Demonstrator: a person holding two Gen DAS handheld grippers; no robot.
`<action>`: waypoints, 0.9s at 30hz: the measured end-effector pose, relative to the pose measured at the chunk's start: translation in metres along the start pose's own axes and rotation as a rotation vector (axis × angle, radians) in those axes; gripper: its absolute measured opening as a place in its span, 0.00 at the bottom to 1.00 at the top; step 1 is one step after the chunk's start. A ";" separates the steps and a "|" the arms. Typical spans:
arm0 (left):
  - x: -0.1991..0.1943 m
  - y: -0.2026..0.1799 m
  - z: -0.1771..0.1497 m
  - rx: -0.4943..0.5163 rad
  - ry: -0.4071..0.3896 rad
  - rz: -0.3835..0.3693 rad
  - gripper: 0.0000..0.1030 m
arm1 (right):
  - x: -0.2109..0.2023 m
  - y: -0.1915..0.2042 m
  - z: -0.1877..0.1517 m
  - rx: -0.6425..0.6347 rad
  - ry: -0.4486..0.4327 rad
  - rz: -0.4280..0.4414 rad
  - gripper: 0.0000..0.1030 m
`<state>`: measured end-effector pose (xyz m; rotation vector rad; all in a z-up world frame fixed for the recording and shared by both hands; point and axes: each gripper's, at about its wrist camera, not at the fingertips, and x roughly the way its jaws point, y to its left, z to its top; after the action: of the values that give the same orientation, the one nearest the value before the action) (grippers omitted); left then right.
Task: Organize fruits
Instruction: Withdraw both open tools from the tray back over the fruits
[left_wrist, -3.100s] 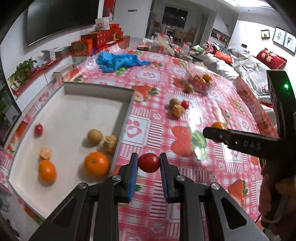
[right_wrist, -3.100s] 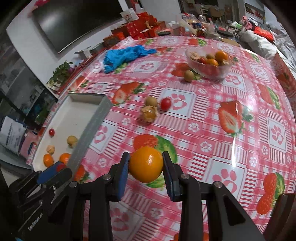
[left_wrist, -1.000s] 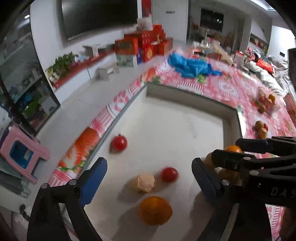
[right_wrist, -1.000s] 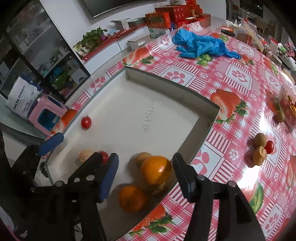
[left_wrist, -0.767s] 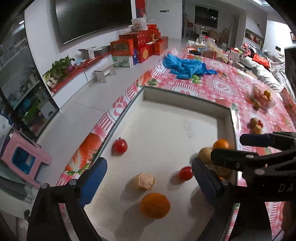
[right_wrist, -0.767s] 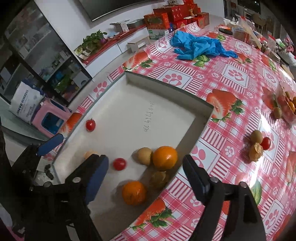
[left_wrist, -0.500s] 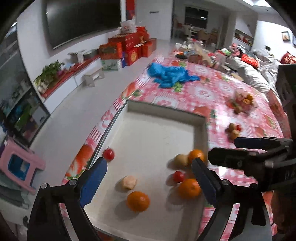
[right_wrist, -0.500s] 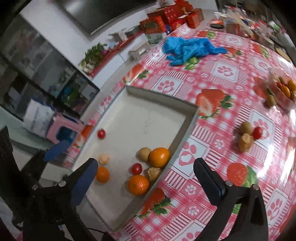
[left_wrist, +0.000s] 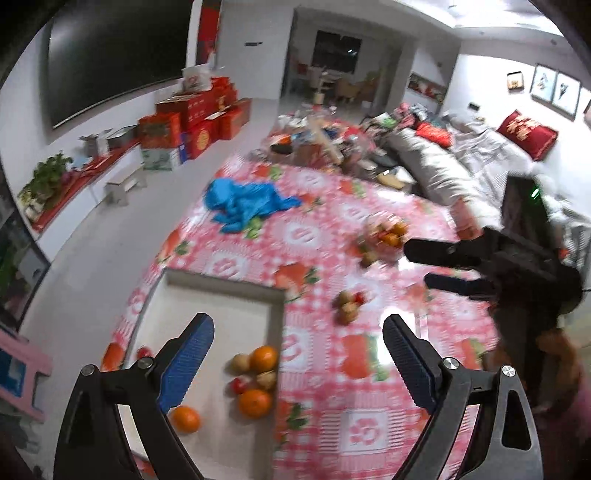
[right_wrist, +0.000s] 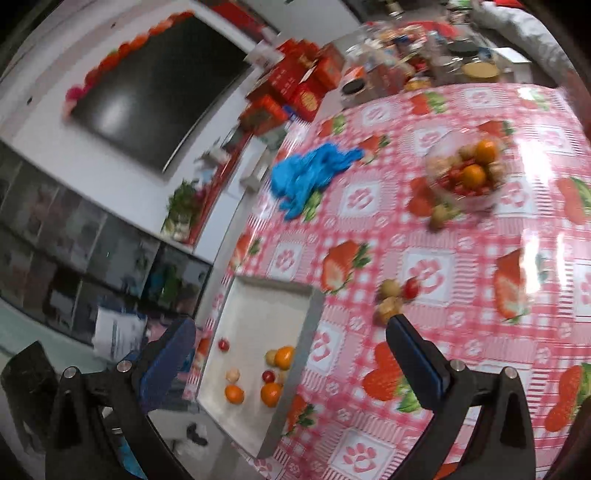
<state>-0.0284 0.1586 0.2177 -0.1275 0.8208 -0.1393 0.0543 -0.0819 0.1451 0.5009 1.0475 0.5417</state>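
Grey tray (left_wrist: 221, 291) at left w/ oranges (left_wrist: 255, 403), tomatoes and small fruit inside. Left gripper (left_wrist: 297, 354) above it – jaws wide, nothing btwn. Mid-table: three loose fruits (left_wrist: 349, 302), then fruit bowl (right_wrist: 466, 173). Right gripper (right_wrist: 291, 356) – jaws wide, empty.

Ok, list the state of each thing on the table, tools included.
Left tool: open, empty.
Right tool: open, empty.
Shallow white rectangular tray: holds several fruits.
Clear glass bowl: full of fruit.
Blue crumpled cloth: bunched.
Three small loose fruits: clustered on the tablecloth, outside the tray.
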 end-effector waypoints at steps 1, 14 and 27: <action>-0.004 -0.005 0.006 -0.003 -0.011 -0.013 0.91 | -0.006 -0.005 0.003 0.003 -0.016 -0.022 1.00; 0.078 -0.068 0.016 0.126 0.017 0.159 1.00 | 0.012 -0.085 -0.001 -0.113 -0.021 -0.485 1.00; 0.203 -0.089 -0.041 0.083 0.177 0.165 1.00 | 0.047 -0.141 -0.081 -0.220 -0.036 -0.663 1.00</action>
<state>0.0713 0.0338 0.0587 0.0321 0.9970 -0.0290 0.0250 -0.1494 -0.0079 -0.0440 1.0328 0.0535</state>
